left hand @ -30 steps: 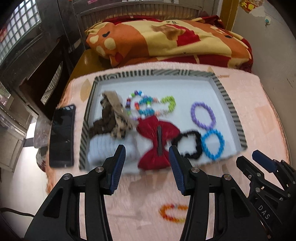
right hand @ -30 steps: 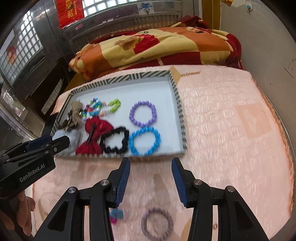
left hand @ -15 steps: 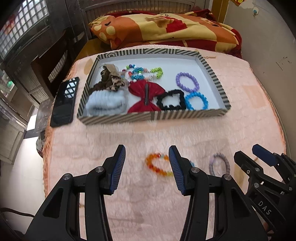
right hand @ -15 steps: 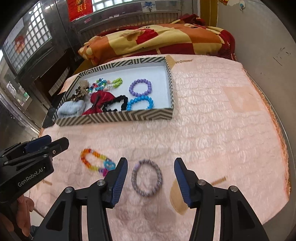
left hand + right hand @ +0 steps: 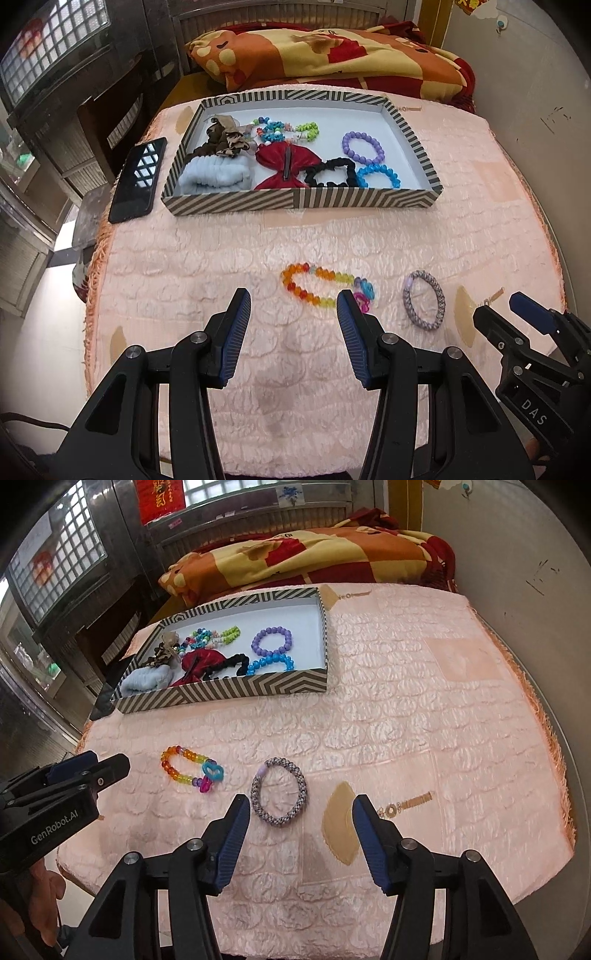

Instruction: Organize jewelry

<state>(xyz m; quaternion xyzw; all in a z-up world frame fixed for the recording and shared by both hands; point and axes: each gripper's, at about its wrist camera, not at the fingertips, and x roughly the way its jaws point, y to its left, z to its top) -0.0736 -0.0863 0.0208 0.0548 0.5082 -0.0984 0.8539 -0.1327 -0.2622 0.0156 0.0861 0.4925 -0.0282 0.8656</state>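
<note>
Two bracelets left outside the tray.

Left view: my left gripper (image 5: 291, 308) hangs open before the rainbow bracelet (image 5: 325, 286) on the counter (image 5: 184, 295); its charm could snag in the plush. Right view: my right gripper (image 5: 297, 812) gapes near the grey bracelet (image 5: 279, 792); the tray (image 5: 221, 696) sits well beyond.

Surface (image 5: 207, 258): pink quilted cloth, soft sheen, fringed edge. Striped tray (image 5: 303, 199): matt printed cardboard, smooth white floor. Rainbow bead bracelet (image 5: 317, 286) and blue bead bracelet (image 5: 378, 175): glossy translucent plastic. Woven bracelet (image 5: 279, 792): matt braided cord. Red bow (image 5: 286, 166): velvety cloth. Phone (image 5: 138, 179): glossy glass. Gripper jaws: matt black plastic, ribbed blue pads (image 5: 236, 332)
</note>
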